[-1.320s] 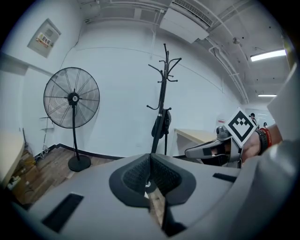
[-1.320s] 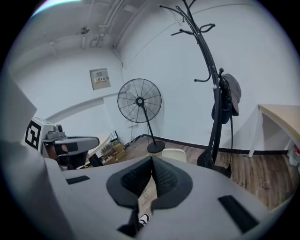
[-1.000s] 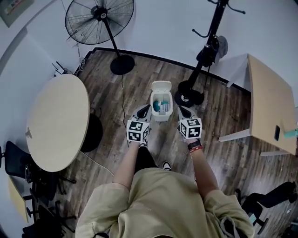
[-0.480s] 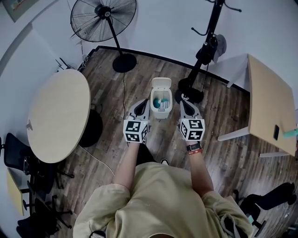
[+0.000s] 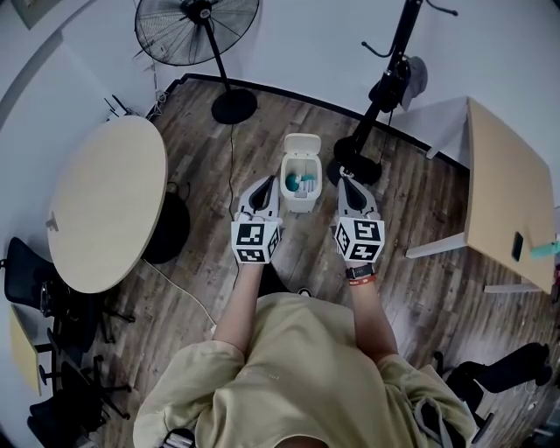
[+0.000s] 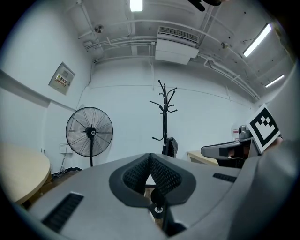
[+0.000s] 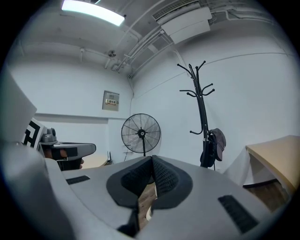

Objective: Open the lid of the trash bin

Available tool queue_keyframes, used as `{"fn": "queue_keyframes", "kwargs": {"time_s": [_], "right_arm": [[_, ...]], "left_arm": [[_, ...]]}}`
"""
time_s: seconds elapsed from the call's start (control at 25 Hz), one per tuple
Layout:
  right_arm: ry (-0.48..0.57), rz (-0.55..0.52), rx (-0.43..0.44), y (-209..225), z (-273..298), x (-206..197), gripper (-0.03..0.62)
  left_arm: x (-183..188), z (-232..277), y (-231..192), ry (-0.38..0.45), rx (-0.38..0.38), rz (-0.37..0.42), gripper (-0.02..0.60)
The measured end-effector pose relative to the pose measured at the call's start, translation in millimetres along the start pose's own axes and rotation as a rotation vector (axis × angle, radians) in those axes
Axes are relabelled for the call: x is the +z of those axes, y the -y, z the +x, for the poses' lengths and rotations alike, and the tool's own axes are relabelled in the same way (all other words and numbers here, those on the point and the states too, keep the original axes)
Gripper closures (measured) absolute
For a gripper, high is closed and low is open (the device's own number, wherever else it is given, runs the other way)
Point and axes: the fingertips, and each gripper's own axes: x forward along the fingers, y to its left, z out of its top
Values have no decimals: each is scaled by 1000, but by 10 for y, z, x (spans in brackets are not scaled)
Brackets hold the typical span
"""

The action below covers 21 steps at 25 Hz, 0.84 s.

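Note:
The small white trash bin (image 5: 296, 198) stands on the wood floor in the head view. Its lid (image 5: 302, 144) is flipped up at the far side, and teal and white rubbish shows inside. My left gripper (image 5: 266, 181) hangs just left of the bin, raised above the floor, its jaws closed tip to tip and empty. My right gripper (image 5: 345, 181) hangs just right of the bin, also shut and empty. In the left gripper view the left gripper (image 6: 150, 155) points level at the far wall. The right gripper (image 7: 152, 158) does the same in its own view, and neither view shows the bin.
A standing fan (image 5: 198, 24) and a coat stand (image 5: 387, 83) with a hanging cap are behind the bin. A round table (image 5: 103, 210) is on the left and a desk (image 5: 507, 188) on the right. A cable (image 5: 231, 162) runs across the floor by the fan.
Both grippers have lifted and tipped level, staying on either side of the bin. The bin looks slightly smaller and farther off, and its lid stays up.

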Motion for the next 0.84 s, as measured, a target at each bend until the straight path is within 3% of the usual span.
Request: {"fn": "queue_keyframes", "kwargs": {"time_s": [0.52,0.84], "right_arm": [[-30,53,3,-28,192,-194,580],[-49,78,-7,-95,907,-348,580]], "left_arm": [[-225,175,-21,-36,-33,-16,557],[-390,750,-532,-44,-84,-14,557]]}}
